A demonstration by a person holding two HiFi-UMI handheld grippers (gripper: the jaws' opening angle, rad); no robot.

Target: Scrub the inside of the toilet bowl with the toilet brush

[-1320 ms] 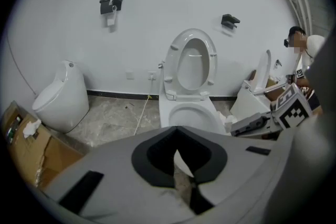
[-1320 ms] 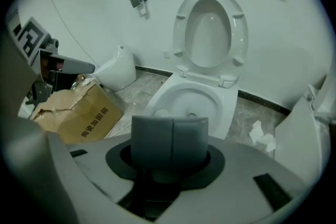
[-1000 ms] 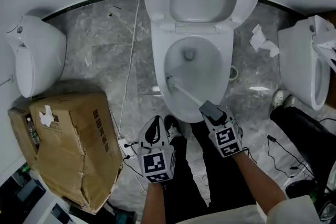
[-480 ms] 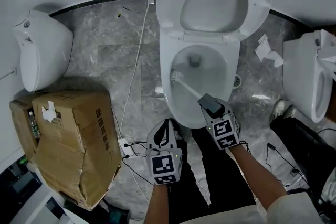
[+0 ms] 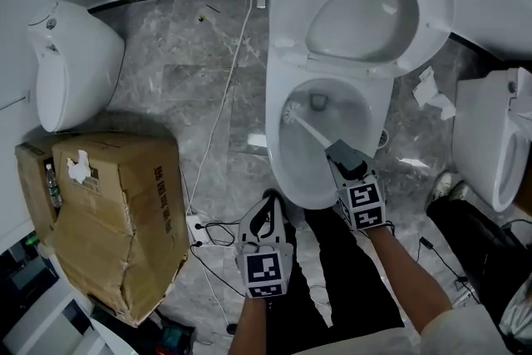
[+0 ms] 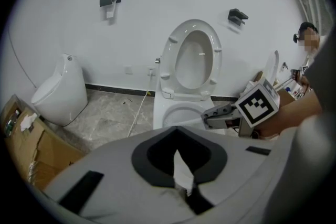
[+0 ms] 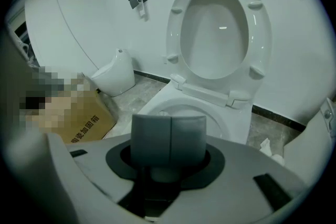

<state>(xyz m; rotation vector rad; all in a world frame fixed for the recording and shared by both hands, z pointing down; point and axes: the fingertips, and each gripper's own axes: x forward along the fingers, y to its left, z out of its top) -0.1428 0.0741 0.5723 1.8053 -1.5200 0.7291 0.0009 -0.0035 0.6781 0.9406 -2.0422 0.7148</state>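
The white toilet bowl [image 5: 287, 170] stands with its seat and lid [image 5: 366, 8] raised. My right gripper [image 5: 342, 154] hovers over the bowl's front rim, shut on the white toilet brush handle [image 5: 312, 131]. The brush head [image 5: 291, 114] rests on the bowl's inner left wall, beside the drain. In the right gripper view the two grey pads [image 7: 152, 139] sit close together and hide the handle; the bowl [image 7: 157, 105] lies just beyond. My left gripper [image 5: 268, 199] hangs low in front of the toilet, fingertips together, holding nothing. The left gripper view shows the right gripper [image 6: 210, 117] at the bowl [image 6: 160, 113].
A torn cardboard box [image 5: 116, 212] sits on the floor at left, with a white urinal-like fixture [image 5: 71, 75] behind it. Another white toilet [image 5: 490, 137] stands at right, beside crumpled paper [image 5: 432, 91] and a person's shoe [image 5: 445, 183]. Cables [image 5: 220, 120] and a power strip [image 5: 198, 227] lie on the marble floor.
My right gripper has pushed forward over the bowl, and the brush head has slid from the front left wall farther back toward the drain. The left gripper has stayed put.
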